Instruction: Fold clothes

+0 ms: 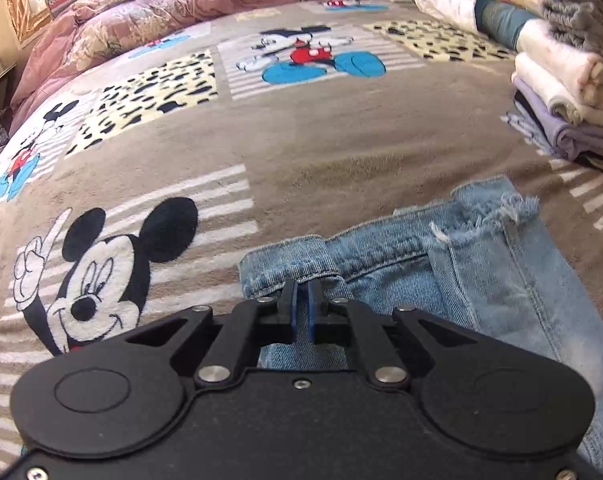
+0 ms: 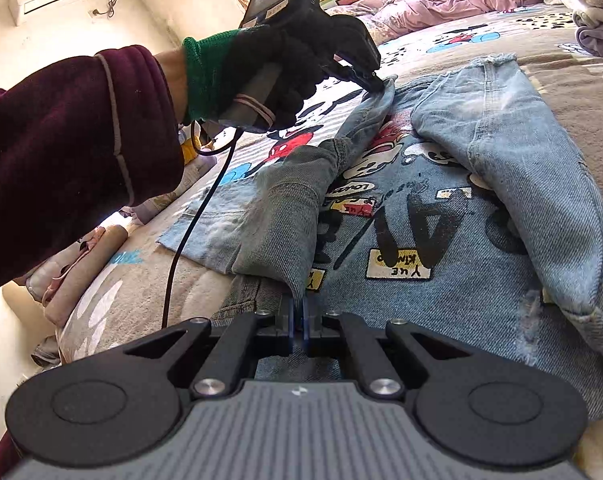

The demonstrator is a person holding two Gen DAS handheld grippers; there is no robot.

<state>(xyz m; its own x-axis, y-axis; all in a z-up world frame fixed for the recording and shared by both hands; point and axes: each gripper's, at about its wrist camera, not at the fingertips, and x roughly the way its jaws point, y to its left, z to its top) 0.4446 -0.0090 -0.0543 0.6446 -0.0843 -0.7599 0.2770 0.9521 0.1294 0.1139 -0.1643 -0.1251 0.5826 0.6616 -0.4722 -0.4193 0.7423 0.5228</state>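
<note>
A light blue denim jacket [image 2: 441,216] with cartoon patches lies back-up on the bed; both sleeves are folded over its back. My left gripper [image 1: 301,286] is shut on the cuff of the left sleeve [image 1: 285,264]; it also shows in the right wrist view [image 2: 375,82], pinching that cuff [image 2: 383,98]. My right gripper [image 2: 298,304] is shut on the folded denim edge of the same sleeve [image 2: 285,232] near the jacket's hem. The frayed cuff of the other sleeve [image 1: 497,208] lies flat.
A brown Mickey Mouse blanket [image 1: 301,140] covers the bed. A stack of folded clothes [image 1: 569,92] stands at the right. A pink quilt [image 1: 181,4] is bunched at the far side. Folded pink items [image 2: 85,264] lie at the bed's left edge.
</note>
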